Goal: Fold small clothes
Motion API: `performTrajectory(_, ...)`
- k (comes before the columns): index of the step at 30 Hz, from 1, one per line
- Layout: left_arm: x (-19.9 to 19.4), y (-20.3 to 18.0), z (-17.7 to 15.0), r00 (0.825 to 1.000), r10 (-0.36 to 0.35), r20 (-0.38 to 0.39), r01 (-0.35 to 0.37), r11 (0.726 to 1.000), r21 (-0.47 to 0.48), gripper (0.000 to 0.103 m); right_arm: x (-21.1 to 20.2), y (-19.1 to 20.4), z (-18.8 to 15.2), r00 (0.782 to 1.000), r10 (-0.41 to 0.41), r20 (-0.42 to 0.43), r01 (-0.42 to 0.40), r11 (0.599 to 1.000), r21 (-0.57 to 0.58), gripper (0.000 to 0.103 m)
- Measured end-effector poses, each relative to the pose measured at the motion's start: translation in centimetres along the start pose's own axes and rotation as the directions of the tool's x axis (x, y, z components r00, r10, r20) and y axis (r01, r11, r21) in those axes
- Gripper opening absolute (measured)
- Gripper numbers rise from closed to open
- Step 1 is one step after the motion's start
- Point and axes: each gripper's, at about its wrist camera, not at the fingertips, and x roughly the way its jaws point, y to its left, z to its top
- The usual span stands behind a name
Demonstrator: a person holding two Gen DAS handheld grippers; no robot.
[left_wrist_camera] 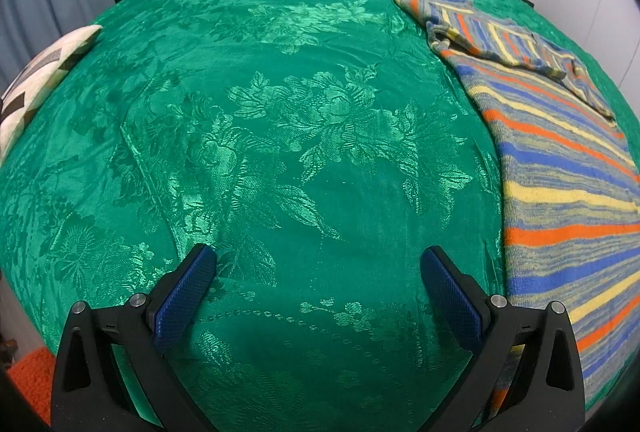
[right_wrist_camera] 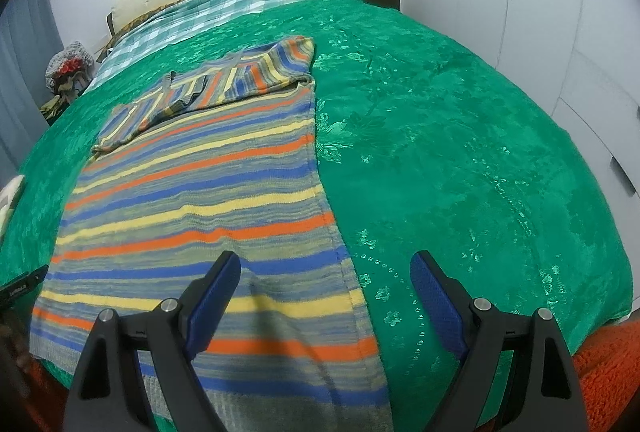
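The right gripper [right_wrist_camera: 325, 264] and left gripper [left_wrist_camera: 318, 260] both hover spread wide, holding nothing, above the green brocade bedspread [left_wrist_camera: 280, 136]. The striped knitted sweater [right_wrist_camera: 200, 200] lies flat there, sleeves folded in; soft, light and floppy, probably best pinched at the hem corners.

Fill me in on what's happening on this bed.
A person holds a two-finger gripper in each hand over a bed with a green floral bedspread. A striped knit sweater lies flat on it, with its sleeves folded across the top. The left gripper is open above bare bedspread beside the sweater. The right gripper is open over the sweater's near right edge. Neither one holds anything.
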Motion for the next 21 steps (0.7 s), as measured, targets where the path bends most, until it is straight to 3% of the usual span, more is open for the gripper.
performTrajectory(21,-0.10,0.00,-0.06,1.000,0.000,0.000,0.000,1.000,0.000,0.103,0.01,0.12,-0.12,1.000,0.005,0.000,-0.005,1.000,0.005,0.086)
